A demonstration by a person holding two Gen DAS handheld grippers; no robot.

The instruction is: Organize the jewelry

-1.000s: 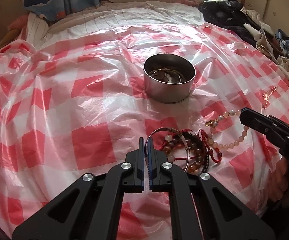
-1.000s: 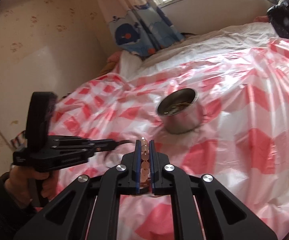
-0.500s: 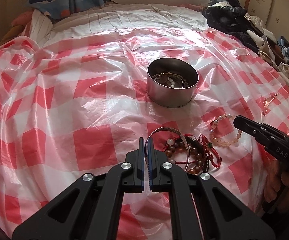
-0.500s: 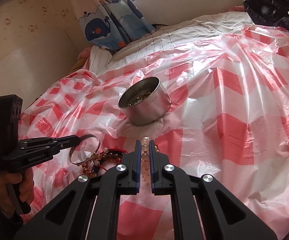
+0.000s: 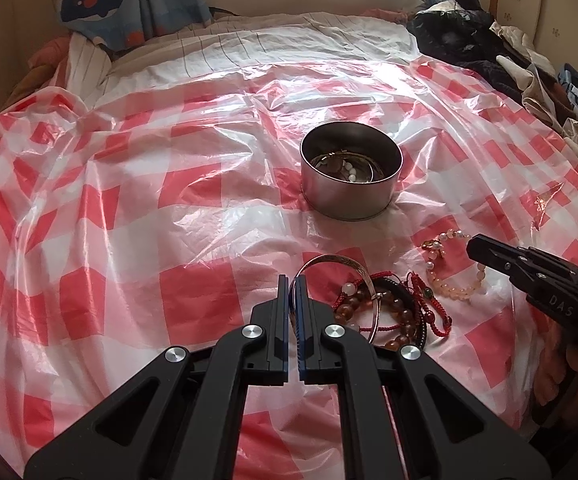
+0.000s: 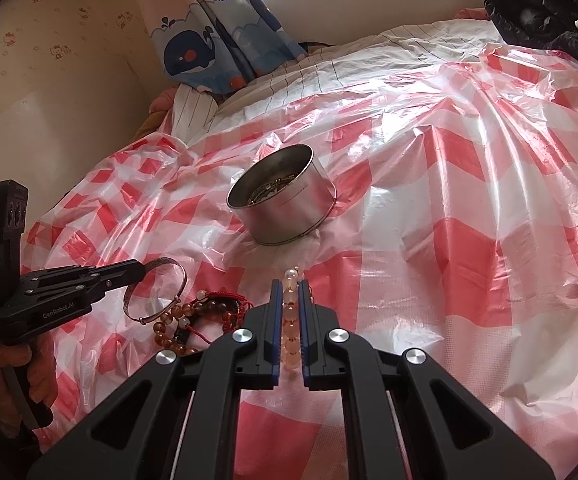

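Note:
A round metal tin [image 5: 351, 178] with jewelry inside stands on the red-and-white checked plastic sheet [image 5: 129, 200]; it also shows in the right wrist view [image 6: 285, 204]. My left gripper [image 5: 293, 284] is shut on the rim of a silver bangle [image 5: 343, 264], seen too in the right wrist view [image 6: 157, 292]. A heap of brown bead and red cord bracelets [image 5: 393, 308] lies beside it. My right gripper [image 6: 289, 292] has its jaws slightly parted around a pale pink bead bracelet [image 6: 291, 320] that lies on the sheet [image 5: 455, 268].
Dark clothes [image 5: 469, 40] are piled at the far right of the bed. A whale-print curtain [image 6: 213, 36] hangs at the back by the wall. White striped bedding [image 5: 269, 44] lies beyond the sheet.
My right gripper has come down with the pink bead bracelet, which now rests on the sheet, and its jaws have parted a little. My left gripper stays on the bangle.

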